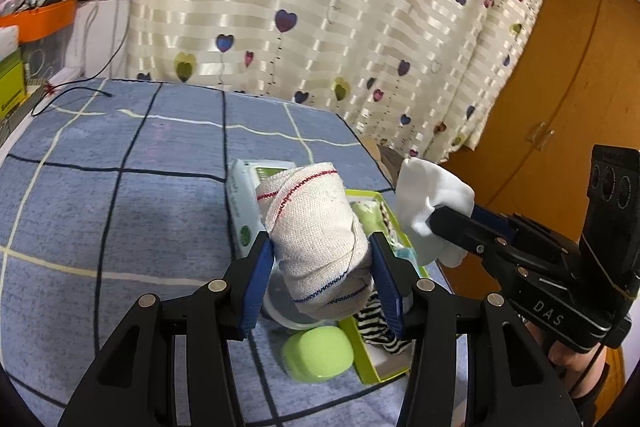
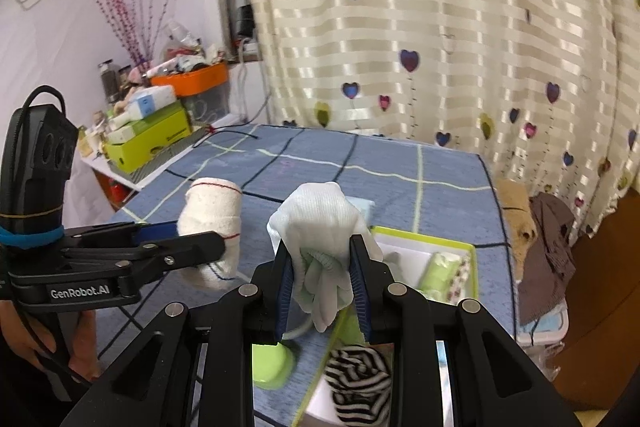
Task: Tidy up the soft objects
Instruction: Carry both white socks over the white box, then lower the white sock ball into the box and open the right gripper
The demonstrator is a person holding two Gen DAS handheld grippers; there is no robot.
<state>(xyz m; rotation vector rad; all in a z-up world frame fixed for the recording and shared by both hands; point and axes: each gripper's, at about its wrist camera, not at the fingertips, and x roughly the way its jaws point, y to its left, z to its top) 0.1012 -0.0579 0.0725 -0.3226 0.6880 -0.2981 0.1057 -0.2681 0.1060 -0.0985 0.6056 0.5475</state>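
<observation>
My left gripper (image 1: 322, 263) is shut on a rolled white cloth (image 1: 316, 231) with red and blue stitching, held above the blue checked bed; it also shows in the right wrist view (image 2: 212, 223). My right gripper (image 2: 322, 287) is shut on a crumpled white sock (image 2: 320, 227), which also shows in the left wrist view (image 1: 432, 211). Below both lies a lime-green box (image 2: 472, 255) holding a black-and-white striped sock (image 2: 358, 383) and a pale green roll (image 2: 438, 269).
A green plastic lid (image 1: 318, 353) and a wipes pack (image 1: 244, 203) lie on the blue checked bedspread (image 1: 120, 219). A cluttered shelf (image 2: 152, 131) stands at the left. A heart-patterned curtain (image 1: 320, 7) hangs behind. Clothes (image 2: 548, 251) and an orange wardrobe (image 1: 560, 87) are at the right.
</observation>
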